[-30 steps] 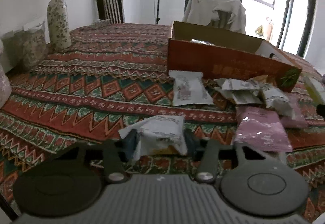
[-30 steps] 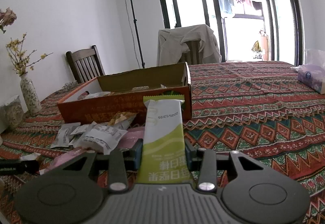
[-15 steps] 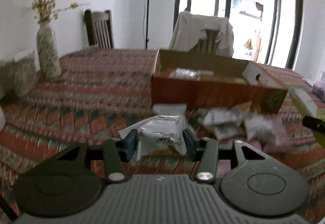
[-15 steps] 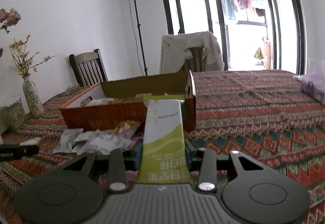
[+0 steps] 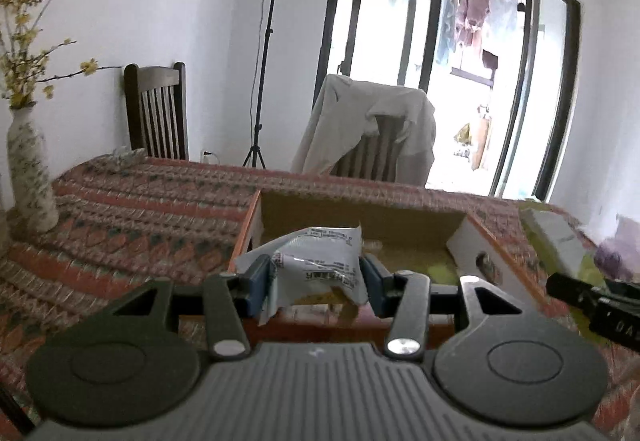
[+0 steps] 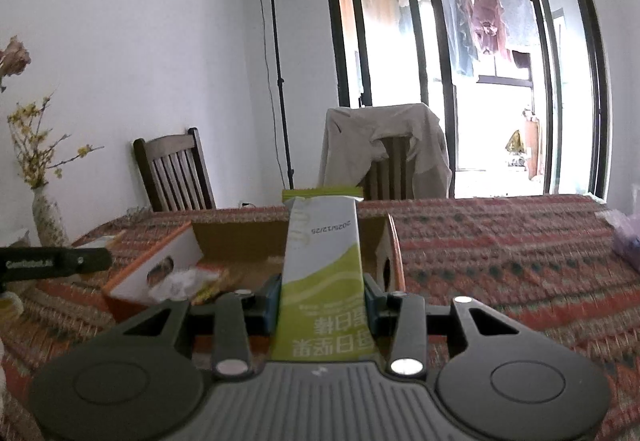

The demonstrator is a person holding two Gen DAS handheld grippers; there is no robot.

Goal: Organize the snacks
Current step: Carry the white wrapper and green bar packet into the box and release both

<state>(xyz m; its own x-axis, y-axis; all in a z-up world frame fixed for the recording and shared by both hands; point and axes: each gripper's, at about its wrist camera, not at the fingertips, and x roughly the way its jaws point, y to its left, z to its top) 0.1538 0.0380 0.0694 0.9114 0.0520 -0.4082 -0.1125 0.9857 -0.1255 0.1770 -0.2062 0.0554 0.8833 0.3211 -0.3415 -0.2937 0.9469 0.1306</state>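
Nearest in the left wrist view, the left gripper point(image 5: 316, 281) has its jaws closed on a crumpled white packet point(image 5: 320, 261), the blue pads pressing it from both sides. The packet is off the table and sits in front of the open box point(image 5: 496, 261) behind it. The box is orange outside, plain cardboard inside, and stands on the patterned tablecloth point(image 5: 132, 225). At the right edge of this view the dark tip of the right gripper point(image 5: 592, 301) shows, with its green and white stick pack point(image 5: 556, 237) reaching toward the box's right end.

In the right wrist view, the right gripper point(image 6: 322, 301) is clamped on the stick pack point(image 6: 324, 261), a long flat pack, green near the jaws and white farther out, with a printed date. It points away from the camera, and its far end lies across the box point(image 6: 236, 237). Inside the box point(image 6: 200, 281) a few pale wrappers point(image 6: 180, 281) lie by the left wall. The left gripper point(image 6: 56, 261) shows as a dark bar at the left edge.

Farther off, a flowered vase point(image 5: 28, 173) with yellow sprigs stands on the table's left side. Behind the table are a dark wooden chair point(image 5: 158, 113), a second chair draped with a pale garment point(image 5: 372, 129), a light stand point(image 6: 276, 73), and a tall black-framed window point(image 6: 460, 73) with laundry hanging outside.
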